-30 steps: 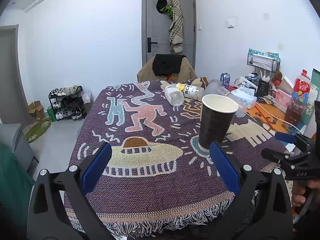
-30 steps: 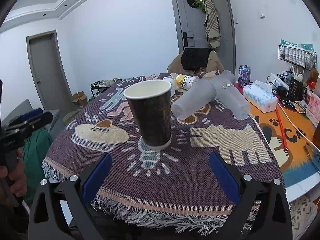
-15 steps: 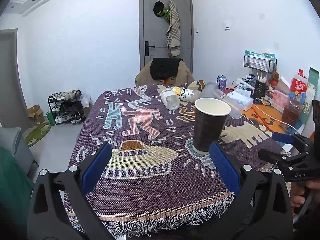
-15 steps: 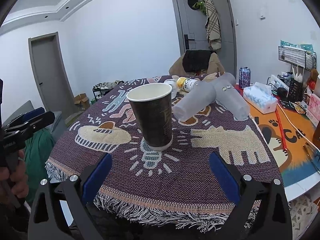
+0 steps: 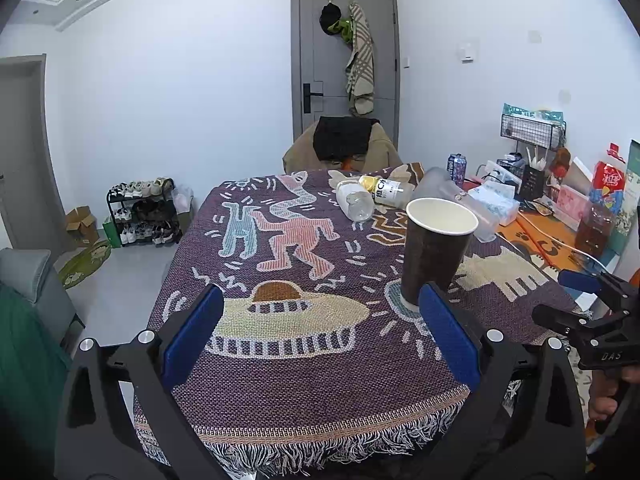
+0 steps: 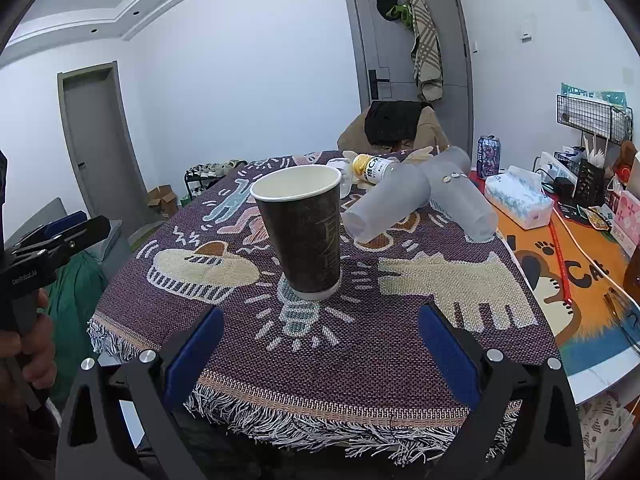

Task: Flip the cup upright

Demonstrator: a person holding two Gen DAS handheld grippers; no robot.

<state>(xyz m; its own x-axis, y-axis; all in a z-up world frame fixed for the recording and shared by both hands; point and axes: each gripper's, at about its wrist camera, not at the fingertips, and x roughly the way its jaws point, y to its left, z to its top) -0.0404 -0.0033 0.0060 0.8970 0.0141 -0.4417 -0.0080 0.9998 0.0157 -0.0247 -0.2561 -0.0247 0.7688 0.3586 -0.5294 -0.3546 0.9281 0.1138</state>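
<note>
Right gripper: jaws spread wide, empty, held low at the fringed near edge of the woven tablecloth, level and aimed at the cup.
Left gripper: likewise spread, empty, cup off its right finger.
Dark paper cup: upright, mouth up, on the lightbulb motif; task appears complete.
Advice: withdraw straight back, clear of the cup wall.
Beyond: two frosted tumblers lying crossed.
</note>
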